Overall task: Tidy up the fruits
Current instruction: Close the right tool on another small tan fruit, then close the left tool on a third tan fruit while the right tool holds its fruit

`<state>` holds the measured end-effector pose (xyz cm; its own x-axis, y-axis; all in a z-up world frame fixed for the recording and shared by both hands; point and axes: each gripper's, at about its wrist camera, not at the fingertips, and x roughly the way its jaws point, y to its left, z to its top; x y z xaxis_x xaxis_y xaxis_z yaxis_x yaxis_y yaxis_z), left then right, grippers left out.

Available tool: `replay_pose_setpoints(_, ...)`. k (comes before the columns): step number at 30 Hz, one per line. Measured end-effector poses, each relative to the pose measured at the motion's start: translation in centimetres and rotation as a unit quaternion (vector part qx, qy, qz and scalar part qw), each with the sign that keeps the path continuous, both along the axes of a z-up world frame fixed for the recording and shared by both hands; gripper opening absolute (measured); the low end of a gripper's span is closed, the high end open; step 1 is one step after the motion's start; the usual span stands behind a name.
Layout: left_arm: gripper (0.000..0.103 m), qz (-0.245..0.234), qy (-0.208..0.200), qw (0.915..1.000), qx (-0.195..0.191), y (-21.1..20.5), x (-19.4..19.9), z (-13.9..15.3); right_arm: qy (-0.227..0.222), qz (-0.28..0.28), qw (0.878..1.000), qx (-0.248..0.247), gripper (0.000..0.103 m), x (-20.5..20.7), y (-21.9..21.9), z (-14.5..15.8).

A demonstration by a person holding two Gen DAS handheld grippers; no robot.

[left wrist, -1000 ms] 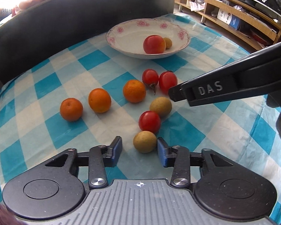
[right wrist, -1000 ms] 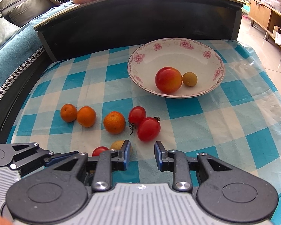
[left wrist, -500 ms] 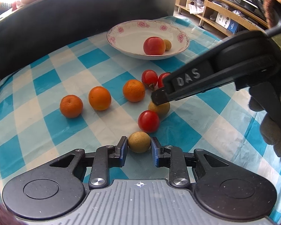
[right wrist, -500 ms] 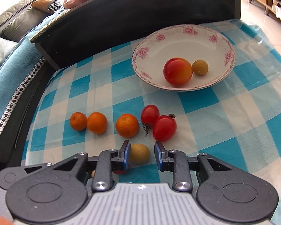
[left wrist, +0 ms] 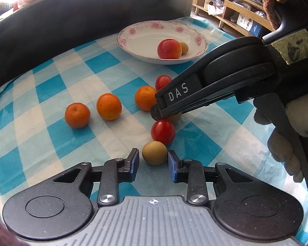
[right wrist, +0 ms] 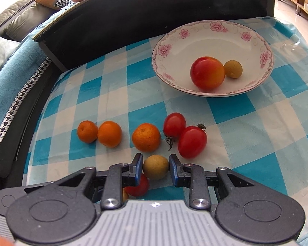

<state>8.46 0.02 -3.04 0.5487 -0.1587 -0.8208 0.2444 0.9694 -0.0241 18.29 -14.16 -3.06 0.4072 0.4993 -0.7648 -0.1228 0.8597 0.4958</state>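
A tan longan point(left wrist: 154, 152) lies on the checked cloth between the tips of my open left gripper point(left wrist: 153, 162), touching the right pad. My right gripper point(right wrist: 156, 168) is open around a second longan point(right wrist: 156, 167) resting on the cloth, with almost no gap on either side. In the left wrist view the right gripper point(left wrist: 157, 113) reaches in from the right and hides most of that longan. The flowered bowl point(right wrist: 164, 61) holds a red-yellow fruit point(right wrist: 207, 72) and a small longan point(right wrist: 233, 69). Three oranges point(right wrist: 109, 131) and tomatoes point(right wrist: 192, 141) lie loose in front of it.
One tomato point(left wrist: 163, 132) sits just beyond the left gripper's longan. A black raised ledge point(right wrist: 133, 30) borders the cloth at the back and left. A gloved hand point(left wrist: 287, 143) holds the right gripper. A sofa point(right wrist: 10, 41) stands at the left, shelves point(left wrist: 236, 10) at the back right.
The left fingers have narrowed around their longan. The right gripper has moved forward and down to the left, so the second longan now sits between its fingers.
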Motion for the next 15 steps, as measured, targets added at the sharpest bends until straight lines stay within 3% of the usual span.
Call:
replay_pose_setpoints(10, 0.035, -0.008, 0.000, 1.0000, 0.005, -0.5, -0.1, 0.0, -0.012, 0.004, 0.999, -0.040, 0.031, -2.0, -1.7, 0.7)
replay_pose_setpoints(15, 0.039, -0.013, -0.006, 0.9997, 0.018, -1.0, -0.2, -0.2, -0.007, -0.019, 0.999, -0.043, 0.031, -3.3, -3.2, 0.9)
